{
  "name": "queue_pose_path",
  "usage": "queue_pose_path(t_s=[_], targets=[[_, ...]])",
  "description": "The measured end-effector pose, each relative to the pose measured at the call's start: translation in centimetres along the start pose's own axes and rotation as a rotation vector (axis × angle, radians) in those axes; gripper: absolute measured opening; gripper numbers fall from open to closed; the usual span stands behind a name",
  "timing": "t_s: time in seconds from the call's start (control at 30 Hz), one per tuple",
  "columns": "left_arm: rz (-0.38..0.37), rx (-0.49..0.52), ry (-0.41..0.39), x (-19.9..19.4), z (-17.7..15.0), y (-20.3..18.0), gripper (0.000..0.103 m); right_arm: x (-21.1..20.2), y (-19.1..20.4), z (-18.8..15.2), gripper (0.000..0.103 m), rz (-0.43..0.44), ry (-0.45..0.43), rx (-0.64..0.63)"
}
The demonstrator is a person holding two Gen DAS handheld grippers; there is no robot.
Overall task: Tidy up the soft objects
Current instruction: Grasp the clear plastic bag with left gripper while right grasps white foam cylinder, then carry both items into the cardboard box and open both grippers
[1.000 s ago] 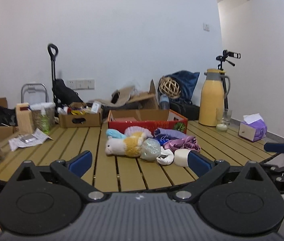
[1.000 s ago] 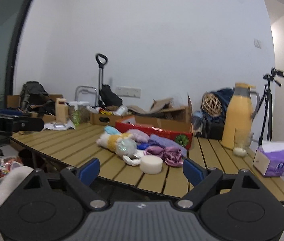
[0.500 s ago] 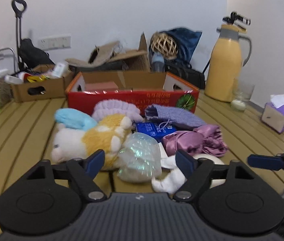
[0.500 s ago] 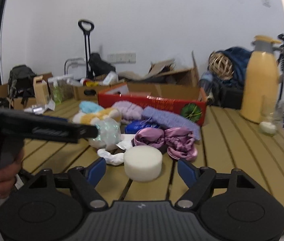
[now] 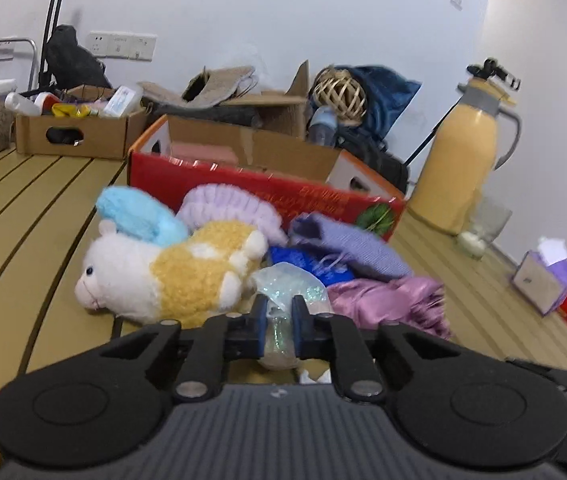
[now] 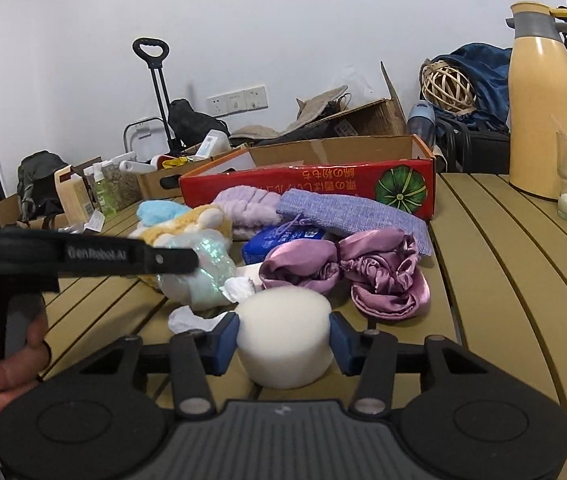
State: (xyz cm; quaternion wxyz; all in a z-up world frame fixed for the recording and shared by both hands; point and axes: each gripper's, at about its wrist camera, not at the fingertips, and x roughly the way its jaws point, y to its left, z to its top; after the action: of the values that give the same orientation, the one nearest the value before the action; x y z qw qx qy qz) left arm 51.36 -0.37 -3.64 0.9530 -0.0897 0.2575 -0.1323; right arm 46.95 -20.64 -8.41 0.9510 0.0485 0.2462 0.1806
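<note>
both grippers have closed in from a stand-off at the table edge to the pile itself, and each has gone from wide open to clamped on something. the left gripper (image 5: 279, 330) is now pinched nearly shut on the shiny plastic bag (image 5: 289, 284), the film bunched between its blue pads (image 5: 258, 330). the right gripper (image 6: 283, 338) has its pads against both sides of the white foam puck (image 6: 285, 338), about as wide as the puck itself (it looks barely squeezed, if at all). so i'd judge two grasps are made and lifting toward the red box (image 6: 323, 186) comes next.

the pile sits on the slatted table (image 6: 503, 264) just in front of that box: a stuffed toy (image 5: 171, 272) lying on its side, touching the bag, a purple satin cloth (image 6: 347, 272) crumpled beside the puck, and a lilac knitted pouch (image 6: 347, 212) lying against the box front. the bag looks crinkly and light, the puck smooth and round.
</note>
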Motion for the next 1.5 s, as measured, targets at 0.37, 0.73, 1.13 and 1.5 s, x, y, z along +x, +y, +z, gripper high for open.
queue_pose_path(t_s=[0.37,0.73,1.13,1.5], targets=[[0.032,0.047,-0.165,-10.8,0.8,-3.4,0.012,-7.8,-0.7,-0.7,0.047,-0.066,-0.103,0.037],[-0.036,0.049,-0.198,-14.0,3.4,-4.1,0.012,-14.6,0.7,1.6,0.047,-0.002,-0.206,-0.008],[-0.026,0.03,0.002,11.1,20.9,-0.2,0.013,2.3,-6.8,19.6,0.047,0.02,-0.086,-0.021],[0.13,-0.047,0.216,31.3,22.0,4.1,0.047,25.7,-13.2,25.5,0.051,-0.139,0.156,-0.035]])
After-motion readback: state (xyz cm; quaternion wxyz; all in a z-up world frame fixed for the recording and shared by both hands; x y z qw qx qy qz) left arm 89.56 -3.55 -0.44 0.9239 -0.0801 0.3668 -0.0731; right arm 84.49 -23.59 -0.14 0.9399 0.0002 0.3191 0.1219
